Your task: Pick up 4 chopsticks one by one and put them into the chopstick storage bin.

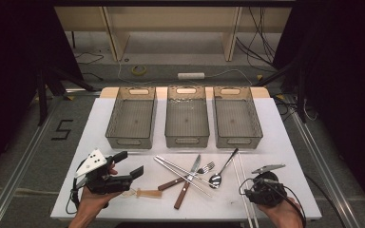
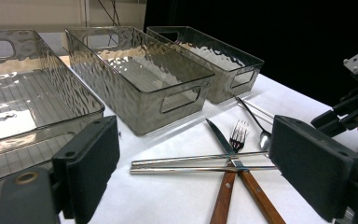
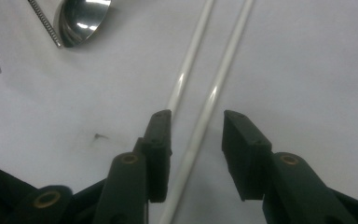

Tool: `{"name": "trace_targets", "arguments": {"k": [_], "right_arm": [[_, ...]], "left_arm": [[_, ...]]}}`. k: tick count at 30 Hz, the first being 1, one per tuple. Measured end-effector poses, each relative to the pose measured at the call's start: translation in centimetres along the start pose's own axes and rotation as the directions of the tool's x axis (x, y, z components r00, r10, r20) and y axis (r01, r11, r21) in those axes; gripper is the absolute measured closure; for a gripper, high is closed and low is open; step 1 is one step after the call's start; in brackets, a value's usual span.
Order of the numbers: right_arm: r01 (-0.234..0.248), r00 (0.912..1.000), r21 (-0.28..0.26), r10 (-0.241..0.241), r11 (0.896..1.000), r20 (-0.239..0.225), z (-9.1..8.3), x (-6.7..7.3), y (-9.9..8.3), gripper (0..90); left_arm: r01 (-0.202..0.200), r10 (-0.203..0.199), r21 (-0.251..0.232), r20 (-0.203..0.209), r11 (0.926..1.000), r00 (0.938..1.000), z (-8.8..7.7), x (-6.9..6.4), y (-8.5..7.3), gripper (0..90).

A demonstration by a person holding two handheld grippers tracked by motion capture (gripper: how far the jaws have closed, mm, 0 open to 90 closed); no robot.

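Observation:
Cutlery lies on the white table (image 1: pixel 290 142): a pair of metal chopsticks (image 1: pixel 173 167), a wooden-handled knife (image 1: pixel 184 189), a fork (image 1: pixel 206 166), a spoon (image 1: pixel 215 179) and two white chopsticks (image 1: pixel 241 175). My right gripper (image 1: pixel 260 189) points down over the white chopsticks at the front right. In the right gripper view its jaws (image 3: pixel 196 116) are apart, one white chopstick (image 3: pixel 212 98) running between them untouched and the other (image 3: pixel 191 51) passing under the left jaw. My left gripper (image 1: pixel 129 164) hovers at the front left, wide open (image 2: pixel 198 144) and empty, facing the cutlery.
Three clear plastic bins (image 1: pixel 130 141) (image 1: pixel 187 141) (image 1: pixel 237 141) stand in a row across the back of the table, all empty. A pale wooden-handled utensil (image 1: pixel 145 193) lies by the left hand near the front edge. Beyond the table the floor holds cables and a tape roll (image 1: pixel 139 70).

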State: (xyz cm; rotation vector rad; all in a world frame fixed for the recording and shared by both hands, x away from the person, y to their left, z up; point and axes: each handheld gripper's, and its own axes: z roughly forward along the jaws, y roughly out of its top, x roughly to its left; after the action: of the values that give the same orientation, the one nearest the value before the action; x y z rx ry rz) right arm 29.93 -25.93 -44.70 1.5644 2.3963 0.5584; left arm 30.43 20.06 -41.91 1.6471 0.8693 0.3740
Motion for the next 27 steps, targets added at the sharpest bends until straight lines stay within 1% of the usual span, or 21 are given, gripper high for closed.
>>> {"name": "trace_targets", "arguments": {"k": [3,5,6,10,12,14,23,26,27], "right_arm": [[-0.002,1.0,0.006,0.002,1.0,-0.003,0.3,0.1,0.0,66.2],[-0.003,1.0,0.018,0.003,1.0,0.004,0.4,0.1,-0.1,67.8],[-0.002,1.0,0.022,0.002,1.0,0.005,0.5,0.0,-0.1,70.5],[0.001,1.0,0.036,-0.001,0.999,0.003,0.7,-0.1,-0.2,71.7],[0.009,0.9998,0.052,-0.01,0.999,0.019,1.0,0.1,-0.2,73.5],[0.008,0.9999,0.059,-0.009,0.998,0.014,1.1,0.0,-0.2,75.1],[0.02,0.999,0.074,-0.023,0.997,0.039,1.3,0.3,-0.1,79.0],[0.011,0.999,0.07,-0.014,0.997,0.044,1.3,0.3,-0.2,80.6],[0.005,0.9993,0.068,-0.007,0.998,0.037,1.3,0.1,-0.2,82.2]], "left_arm": [[-0.001,0.001,0.0,0.0,1.0,1.0,0.0,0.0,0.0,15.7],[-0.001,0.001,0.0,0.0,1.0,1.0,0.0,0.0,0.0,15.7],[-0.001,0.001,0.0,-0.001,1.0,1.0,0.0,0.0,0.0,15.6],[-0.002,0.002,0.0,-0.001,1.0,1.0,0.0,0.0,0.0,15.7],[-0.004,0.004,0.001,-0.001,1.0,1.0,0.0,-0.1,0.0,15.7],[-0.003,0.003,0.0,-0.001,1.0,1.0,0.0,0.0,0.0,15.7],[-0.004,0.004,-0.001,-0.003,1.0,1.0,0.0,0.0,0.0,15.7],[-0.004,0.004,0.0,-0.003,1.0,1.0,0.0,-0.1,0.0,15.7],[-0.005,0.005,0.0,-0.002,1.0,1.0,0.0,-0.1,0.0,15.6]]}}
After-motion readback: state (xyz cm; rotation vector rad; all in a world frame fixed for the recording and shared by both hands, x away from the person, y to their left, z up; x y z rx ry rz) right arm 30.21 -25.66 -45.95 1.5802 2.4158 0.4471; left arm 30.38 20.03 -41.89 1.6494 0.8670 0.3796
